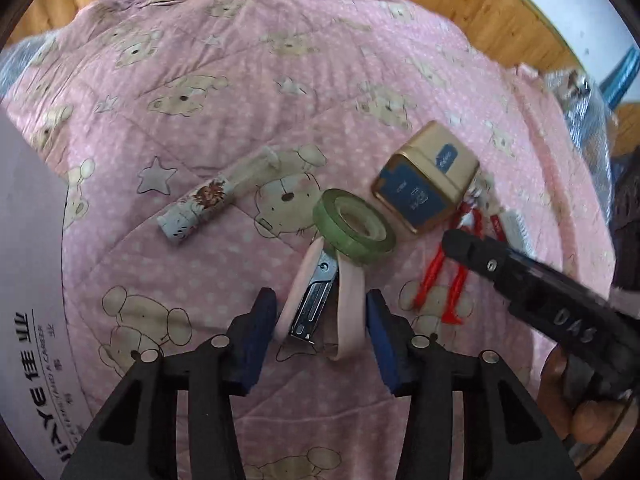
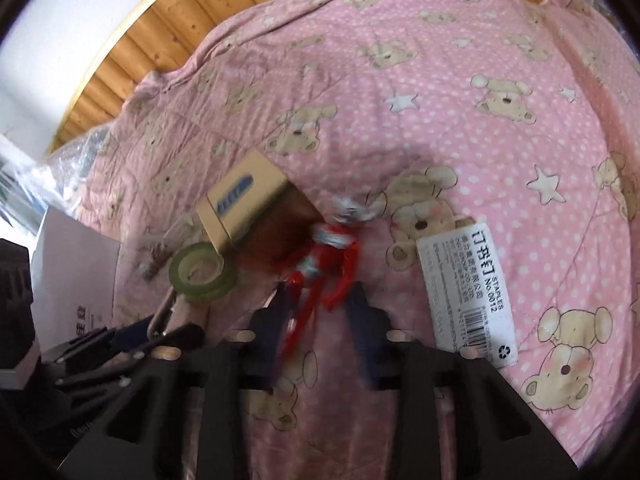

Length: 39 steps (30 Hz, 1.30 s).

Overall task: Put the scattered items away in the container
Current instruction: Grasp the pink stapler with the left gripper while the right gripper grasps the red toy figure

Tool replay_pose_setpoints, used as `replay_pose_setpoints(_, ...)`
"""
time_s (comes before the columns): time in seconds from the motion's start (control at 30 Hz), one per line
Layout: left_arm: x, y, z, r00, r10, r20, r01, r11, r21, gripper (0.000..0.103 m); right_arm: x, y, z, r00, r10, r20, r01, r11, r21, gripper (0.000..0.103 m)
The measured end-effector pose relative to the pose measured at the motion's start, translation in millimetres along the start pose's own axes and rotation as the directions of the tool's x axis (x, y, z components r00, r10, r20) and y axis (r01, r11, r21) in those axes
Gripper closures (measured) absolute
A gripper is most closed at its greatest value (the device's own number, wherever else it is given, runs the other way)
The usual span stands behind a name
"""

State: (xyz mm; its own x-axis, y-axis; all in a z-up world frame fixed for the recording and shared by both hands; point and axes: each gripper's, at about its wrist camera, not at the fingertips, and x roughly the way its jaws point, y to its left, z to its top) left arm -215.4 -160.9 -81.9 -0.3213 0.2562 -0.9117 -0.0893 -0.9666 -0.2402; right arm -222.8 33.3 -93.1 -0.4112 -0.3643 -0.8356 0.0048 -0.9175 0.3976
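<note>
Left wrist view: the left gripper (image 1: 320, 332) hangs low over a pink stapler (image 1: 320, 300), its blue pads spread wide on either side of it, apparently not yet touching, so it seems lined up to close on the stapler. The stapler's far end lies against a roll of green tape (image 1: 354, 226). Beyond the tape sits a gold and blue box (image 1: 426, 178). A slim patterned tube (image 1: 218, 198) lies apart to the left. The white container (image 1: 30, 280), printed with lettering, fills the left edge. The right gripper (image 1: 476, 250) reaches in from the right over a red string ornament (image 1: 436, 280).

Right wrist view, blurred: the right gripper (image 2: 318, 308) is open and holds nothing, its jaws straddling the red ornament's strands, likely ready to pinch them. A white staples packet (image 2: 466, 288) lies just to the right.

Everything rests on a soft pink quilt (image 2: 460, 80) printed with bears and stars, so items may sink or tilt. Behind it are wooden panelling (image 2: 160, 32) and a white wall.
</note>
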Motion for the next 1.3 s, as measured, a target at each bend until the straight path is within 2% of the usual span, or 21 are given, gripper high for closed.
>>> replay_pose_setpoints(0.17, -24.5, -1.1, -9.9, 0.999, -0.042, 0.030, 0.043, 0.999, -0.030, 0.060, -16.8, -7.7, -12.1, 0.999, 0.030, -0.012, -0.030, 1.000, -0.003, 0.091)
replay_pose_setpoints(0.2, -28.3, 0.1, -12.5, 0.998, -0.064, 0.028, 0.065, 0.997, -0.046, 0.060, -20.4, -7.8, -15.0, 0.999, 0.031, -0.015, -0.031, 0.999, -0.005, 0.091)
replay_pose_setpoints(0.27, -33.1, 5.5, -18.3, 0.989, -0.144, 0.014, 0.145, 0.984, -0.104, 0.060, -25.0, -6.7, -20.0, 0.999, 0.038, -0.023, -0.038, 0.999, -0.012, 0.091)
replay_pose_setpoints(0.33, -35.5, 13.5, -23.1, 0.974, -0.226, 0.003, 0.223, 0.960, -0.172, 0.060, -24.8, -4.0, -23.1, 0.999, 0.034, -0.026, -0.034, 0.999, -0.014, 0.091)
replay_pose_setpoints(0.37, -34.7, 17.9, -25.3, 0.975, -0.221, -0.001, 0.217, 0.955, -0.200, 0.058, -24.5, -2.7, -24.6, 0.999, 0.031, -0.028, -0.032, 0.999, -0.015, 0.091)
replay_pose_setpoints(0.43, -31.7, 32.0, -30.3, 0.990, -0.139, -0.004, 0.133, 0.954, -0.270, 0.052, -21.8, -0.1, -26.4, 0.999, 0.032, -0.037, -0.032, 0.999, -0.016, 0.090)
replay_pose_setpoints(0.5, -32.5, 40.6, -33.7, 0.993, -0.122, 0.004, 0.117, 0.946, -0.303, 0.050, -19.7, 2.1, -27.8, 0.999, 0.030, -0.044, -0.031, 0.999, -0.016, 0.088)
replay_pose_setpoints(0.57, -38.6, 38.6, -35.3, 0.996, -0.084, 0.016, 0.085, 0.957, -0.277, 0.048, -19.3, 3.8, -29.2, 0.998, 0.033, -0.047, -0.033, 0.999, -0.015, 0.083)
replay_pose_setpoints(0.67, -53.5, 27.1, -38.5, 0.999, -0.002, 0.054, 0.012, 0.982, -0.188, 0.044, -20.5, 4.5, -31.0, 0.999, 0.028, -0.038, -0.029, 1.000, -0.012, 0.069)
replay_pose_setpoints(0.77, -66.4, 15.4, -43.5, 0.992, 0.068, 0.109, -0.059, 0.995, -0.082, 0.043, -18.2, 3.4, -32.4, 0.999, 0.028, -0.046, -0.028, 1.000, -0.005, 0.068)
replay_pose_setpoints(0.93, -69.1, 0.4, -51.5, 0.982, 0.092, 0.164, -0.108, 0.990, 0.094, 0.039, -13.1, 3.0, -35.3, 0.998, 0.028, -0.053, -0.028, 1.000, 0.002, 0.067)
replay_pose_setpoints(1.03, -50.4, -5.6, -45.8, 0.987, 0.065, 0.145, -0.087, 0.985, 0.151, 0.039, -12.1, 6.2, -35.4, 0.999, 0.020, -0.042, -0.021, 1.000, -0.010, 0.066)
replay_pose_setpoints(1.07, -43.4, -6.8, -45.3, 0.991, 0.067, 0.118, -0.085, 0.984, 0.157, 0.042, -11.7, 6.7, -34.9, 0.999, 0.013, -0.035, -0.013, 1.000, -0.015, 0.067)
replay_pose_setpoints(1.1, -38.3, -6.7, -44.5, 0.993, 0.061, 0.099, -0.076, 0.985, 0.154, 0.051, -11.2, 6.6, -34.1, 0.999, 0.011, -0.033, -0.012, 1.000, -0.020, 0.076)
replay_pose_setpoints(1.13, -35.6, -4.9, -43.3, 0.995, 0.047, 0.091, -0.060, 0.988, 0.140, 0.068, -10.8, 6.4, -33.4, 0.999, 0.009, -0.032, -0.010, 1.000, -0.025, 0.076)
replay_pose_setpoints(1.17, -34.3, -2.8, -42.3, 0.996, 0.027, 0.079, -0.037, 0.993, 0.116, 0.074, -10.6, 6.2, -32.6, 1.000, 0.009, -0.030, -0.010, 1.000, -0.029, 0.077)
replay_pose_setpoints(1.27, -39.5, 4.0, -41.2, 0.996, -0.071, 0.049, 0.071, 0.997, -0.002, 0.075, -21.5, 1.4, -29.8, 0.997, 0.078, -0.011, -0.078, 0.997, -0.003, 0.077)
replay_pose_setpoints(1.3, -40.9, 5.0, -41.7, 0.996, -0.083, 0.044, 0.084, 0.996, -0.022, 0.075, -24.0, -0.4, -28.9, 0.995, 0.102, -0.009, -0.102, 0.995, 0.007, 0.077)
